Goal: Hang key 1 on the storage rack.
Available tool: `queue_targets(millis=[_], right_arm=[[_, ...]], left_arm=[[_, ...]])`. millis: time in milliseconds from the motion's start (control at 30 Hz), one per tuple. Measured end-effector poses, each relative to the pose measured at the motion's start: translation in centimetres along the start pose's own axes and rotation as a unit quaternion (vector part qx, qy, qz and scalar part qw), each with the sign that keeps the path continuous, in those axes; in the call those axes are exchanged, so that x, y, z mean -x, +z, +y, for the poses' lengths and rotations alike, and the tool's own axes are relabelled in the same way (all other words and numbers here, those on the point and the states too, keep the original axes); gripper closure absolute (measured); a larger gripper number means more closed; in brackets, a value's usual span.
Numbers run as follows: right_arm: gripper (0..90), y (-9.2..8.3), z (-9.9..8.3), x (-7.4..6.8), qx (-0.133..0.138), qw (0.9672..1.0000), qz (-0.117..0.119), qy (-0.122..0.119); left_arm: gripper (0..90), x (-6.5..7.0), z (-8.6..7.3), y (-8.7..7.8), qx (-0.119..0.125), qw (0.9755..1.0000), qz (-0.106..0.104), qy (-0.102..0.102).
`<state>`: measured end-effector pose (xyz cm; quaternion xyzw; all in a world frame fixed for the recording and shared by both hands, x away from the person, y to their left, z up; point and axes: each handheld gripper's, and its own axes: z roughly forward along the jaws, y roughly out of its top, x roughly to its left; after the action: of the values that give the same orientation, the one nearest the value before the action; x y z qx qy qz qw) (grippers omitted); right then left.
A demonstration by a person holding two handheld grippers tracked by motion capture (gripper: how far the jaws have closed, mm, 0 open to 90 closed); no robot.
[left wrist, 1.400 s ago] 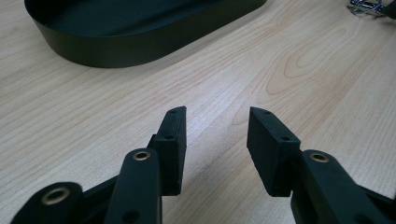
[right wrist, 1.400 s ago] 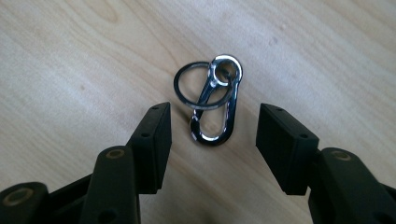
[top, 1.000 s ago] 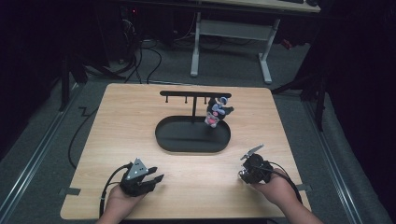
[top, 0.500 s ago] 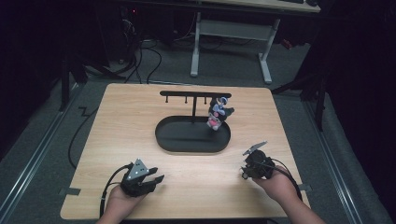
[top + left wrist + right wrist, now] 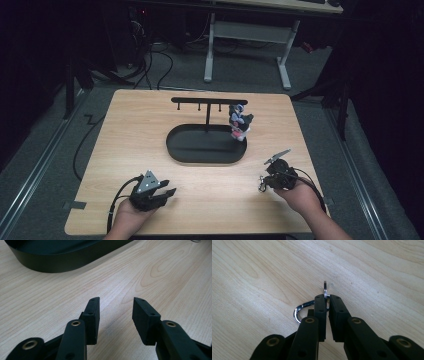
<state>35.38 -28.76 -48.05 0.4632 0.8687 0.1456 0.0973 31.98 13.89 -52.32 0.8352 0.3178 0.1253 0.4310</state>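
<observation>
Keyring (image 5: 325, 287) with silver clasp (image 5: 300, 311): pinched in my right gripper (image 5: 326, 298), whose jaws have just been closing, at the table (image 5: 320, 150) near its right front | left gripper (image 5: 115, 305): jaws apart, empty | risk: thin ring may slip or twist, grip only at the tips | room: bare wood ahead; black tray (image 5: 180, 150), hook stand (image 5: 207, 101), hanging figure (image 5: 239, 122) beyond.

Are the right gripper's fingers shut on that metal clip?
Shut: the right gripper has just been closing, its fingers pinching the clip's ring.
</observation>
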Motion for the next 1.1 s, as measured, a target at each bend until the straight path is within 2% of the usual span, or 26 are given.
queue_targets(millis=[233,467,900,1100], right_arm=[[88.1,0.5,-0.4,0.4,0.0,0.9998,0.017,0.01],[88.9,0.4,-0.6,0.5,0.006,0.9997,0.023,0.008],[89.1,-2.9,-0.3,0.7,0.036,0.9983,0.041,0.02],[89.1,-4.0,0.5,0.8,0.048,0.998,0.039,0.011]], left_arm=[[58.4,0.0,-0.1,0.1,-0.001,1.0,0.0,0.0],[58.4,0.0,-0.1,0.1,-0.001,1.0,0.002,-0.001],[58.4,0.0,0.0,0.0,0.005,1.0,0.005,0.002],[58.1,0.0,0.0,-0.2,0.009,0.9999,0.006,0.003]])
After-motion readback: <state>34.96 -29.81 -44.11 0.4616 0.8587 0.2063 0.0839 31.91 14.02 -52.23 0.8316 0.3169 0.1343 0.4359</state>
